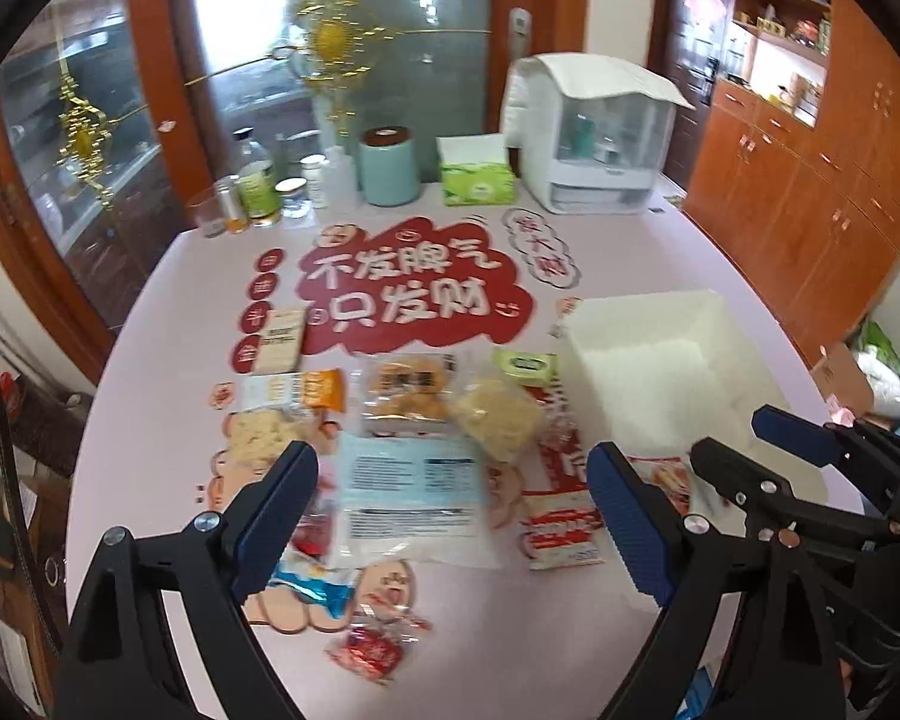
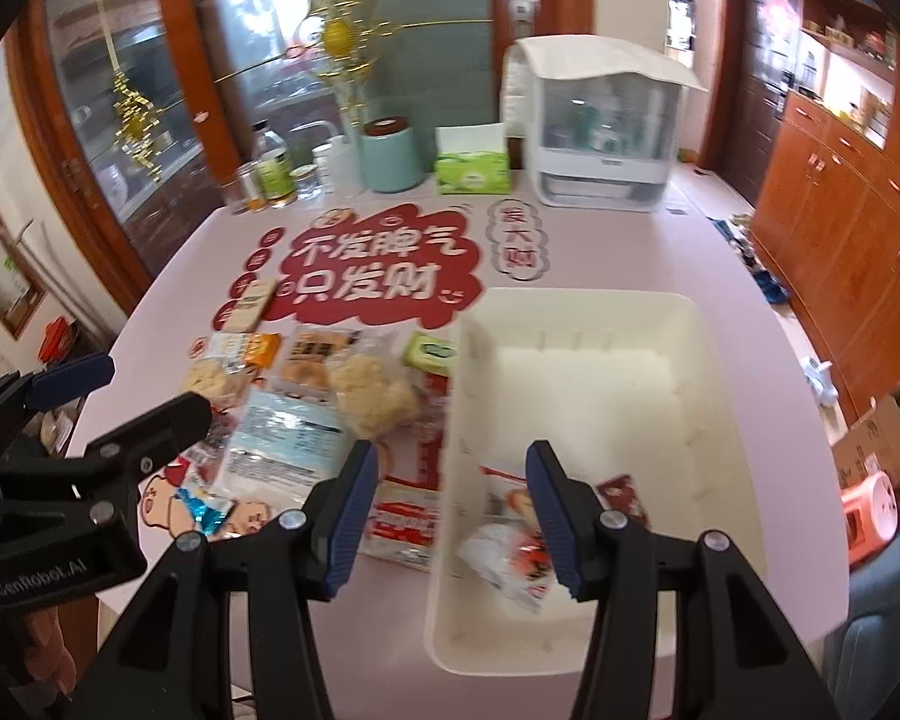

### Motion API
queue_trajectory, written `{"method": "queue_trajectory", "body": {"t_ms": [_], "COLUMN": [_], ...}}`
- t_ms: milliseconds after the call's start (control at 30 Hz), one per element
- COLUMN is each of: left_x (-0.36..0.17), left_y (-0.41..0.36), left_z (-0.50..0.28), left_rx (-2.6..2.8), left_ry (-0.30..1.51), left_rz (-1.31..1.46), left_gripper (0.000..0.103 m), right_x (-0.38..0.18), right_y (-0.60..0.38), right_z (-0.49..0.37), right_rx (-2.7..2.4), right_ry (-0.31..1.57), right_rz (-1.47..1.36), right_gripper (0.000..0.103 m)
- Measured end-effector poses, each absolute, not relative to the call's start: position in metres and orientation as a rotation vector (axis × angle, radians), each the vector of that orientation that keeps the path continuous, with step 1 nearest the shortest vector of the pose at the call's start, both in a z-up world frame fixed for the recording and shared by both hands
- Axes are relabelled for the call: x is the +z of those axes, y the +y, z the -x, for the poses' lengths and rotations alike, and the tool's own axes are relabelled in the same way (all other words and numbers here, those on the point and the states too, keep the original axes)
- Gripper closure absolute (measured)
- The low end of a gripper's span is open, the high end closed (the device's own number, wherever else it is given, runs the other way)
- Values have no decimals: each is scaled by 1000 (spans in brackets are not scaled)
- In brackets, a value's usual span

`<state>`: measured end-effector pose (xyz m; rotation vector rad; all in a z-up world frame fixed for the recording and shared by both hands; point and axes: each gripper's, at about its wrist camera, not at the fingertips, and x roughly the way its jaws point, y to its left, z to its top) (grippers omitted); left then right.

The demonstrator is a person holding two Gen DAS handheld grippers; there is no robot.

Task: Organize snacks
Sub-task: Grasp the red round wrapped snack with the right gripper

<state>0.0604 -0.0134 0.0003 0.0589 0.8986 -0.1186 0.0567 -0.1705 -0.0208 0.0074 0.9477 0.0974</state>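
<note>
Several snack packets lie on the pink table point(image 1: 660, 252): a pale blue packet point(image 1: 411, 483), a bun packet point(image 1: 405, 396), a red and white packet point(image 1: 561, 525) and a small red packet point(image 1: 369, 654). A white bin point(image 2: 720, 420) stands at the right and holds a red and white snack packet point(image 2: 510, 552) and a dark red one point(image 2: 627, 495). My left gripper point(image 1: 453, 510) is open and empty above the blue packet. My right gripper point(image 2: 450, 510) is open and empty over the bin's near left wall, above the packets inside.
At the table's far edge stand a teal canister point(image 1: 388, 165), a green tissue box point(image 1: 477, 171), bottles and jars point(image 1: 258, 186) and a white appliance point(image 1: 594, 138). Wooden cabinets point(image 1: 810, 192) line the right wall. A cardboard box point(image 2: 870, 444) sits on the floor at the right.
</note>
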Motion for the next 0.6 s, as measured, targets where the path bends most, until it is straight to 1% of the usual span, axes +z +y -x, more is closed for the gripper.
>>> {"method": "queue_trajectory", "body": {"t_ms": [200,367,467,600], "left_x": [1,-9,-21,-53], "left_y": [43,97,124,148], "left_z": [-68,-77,-82,-89], "left_rx": [-27,96,128,121], "left_ry": [875,866,896,979], "left_rz": [-36,-60,-67,-92], "left_gripper": [12,12,12,12], "right_x": [-24,-36,-49,-73], "right_y": [-131,-101,-86,-62], "right_z": [-65,-70,-73,-75], "right_rx": [159,219,254,330], "right_ry": [957,986,1018,1077], "right_rz": [25,45,52,53], "right_gripper": [51,51,51,51]}}
